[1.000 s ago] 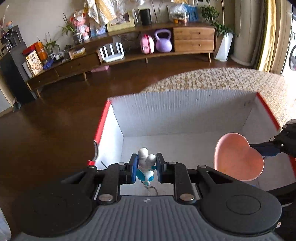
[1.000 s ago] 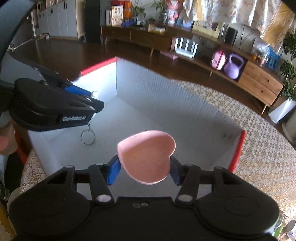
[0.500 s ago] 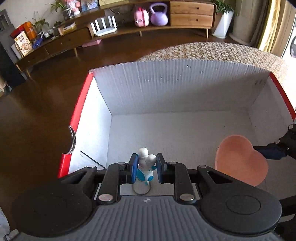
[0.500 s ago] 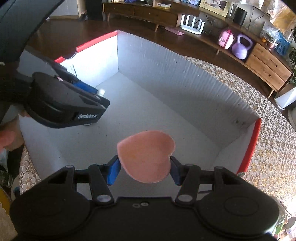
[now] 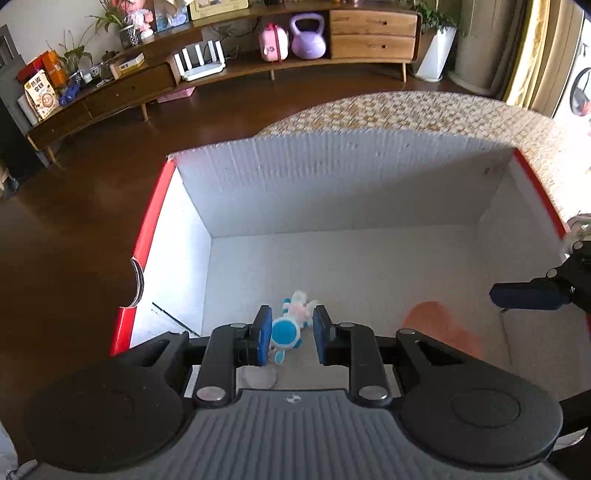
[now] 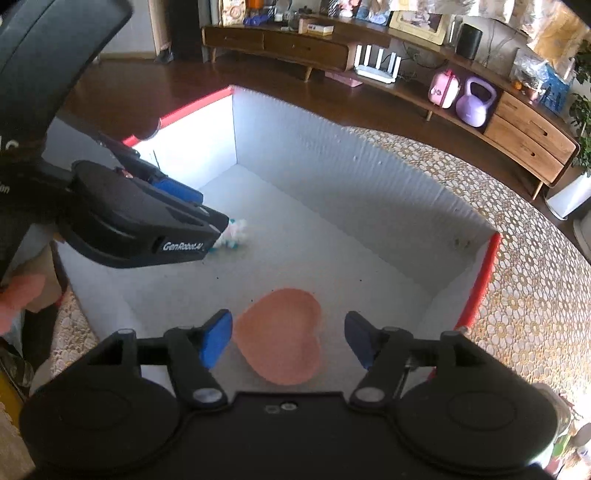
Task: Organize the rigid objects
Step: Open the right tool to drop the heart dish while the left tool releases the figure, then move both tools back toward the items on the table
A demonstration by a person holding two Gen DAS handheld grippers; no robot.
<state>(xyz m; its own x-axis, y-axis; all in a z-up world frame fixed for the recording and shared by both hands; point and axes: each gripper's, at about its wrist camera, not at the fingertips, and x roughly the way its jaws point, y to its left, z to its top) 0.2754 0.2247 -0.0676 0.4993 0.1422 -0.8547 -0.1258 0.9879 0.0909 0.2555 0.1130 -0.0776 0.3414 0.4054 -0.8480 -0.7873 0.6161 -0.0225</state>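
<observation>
A white corrugated box [image 5: 332, 184] with red rims lies under both grippers. My left gripper [image 5: 291, 334] hangs over its near left corner, jaws opening. The small blue-and-white toy figure [image 5: 290, 326] is loose between and below the pads, blurred, down by the box floor. Seen from the right wrist, the toy figure [image 6: 234, 232] lies just past the left gripper [image 6: 207, 221]. My right gripper [image 6: 288, 338] is opening too, its pads well clear of the pink heart-shaped dish [image 6: 280, 336], which is on the box floor [image 6: 332, 158] beneath. The dish [image 5: 443, 328] shows blurred in the left wrist view, near a right fingertip [image 5: 528, 295].
The box stands on a table with a lace-patterned cloth [image 6: 535, 295]. Dark wooden floor lies beyond it. A long wooden sideboard [image 5: 369, 29] at the back carries a purple kettlebell [image 5: 308, 37] and a white router. A hand [image 6: 18, 295] holds the left gripper.
Both grippers have opened. The toy has dropped out of the left pads and tipped over, and the pink dish has fallen from the right pads to the box floor.
</observation>
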